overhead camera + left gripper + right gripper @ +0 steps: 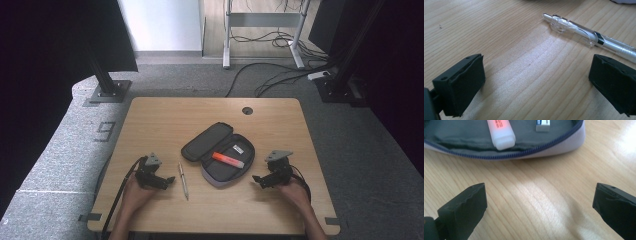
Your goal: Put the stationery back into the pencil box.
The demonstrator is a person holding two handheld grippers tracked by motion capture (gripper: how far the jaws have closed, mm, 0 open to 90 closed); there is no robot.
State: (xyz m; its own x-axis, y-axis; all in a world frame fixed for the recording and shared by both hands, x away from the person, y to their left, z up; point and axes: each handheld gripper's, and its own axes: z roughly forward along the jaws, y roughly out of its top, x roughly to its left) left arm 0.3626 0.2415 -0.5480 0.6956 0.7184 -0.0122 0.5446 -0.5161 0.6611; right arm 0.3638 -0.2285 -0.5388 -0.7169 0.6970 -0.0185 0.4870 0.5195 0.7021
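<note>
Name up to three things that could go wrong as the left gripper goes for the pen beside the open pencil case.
1. The pen is round, smooth and flat on the wooden table; it may roll or slip as the left gripper closes its open jaws.
2. The pen is thin, so the fingertips may scrape the table first.
3. The pencil case already holds an orange highlighter and an eraser; a dropped pen could land on them.
</note>
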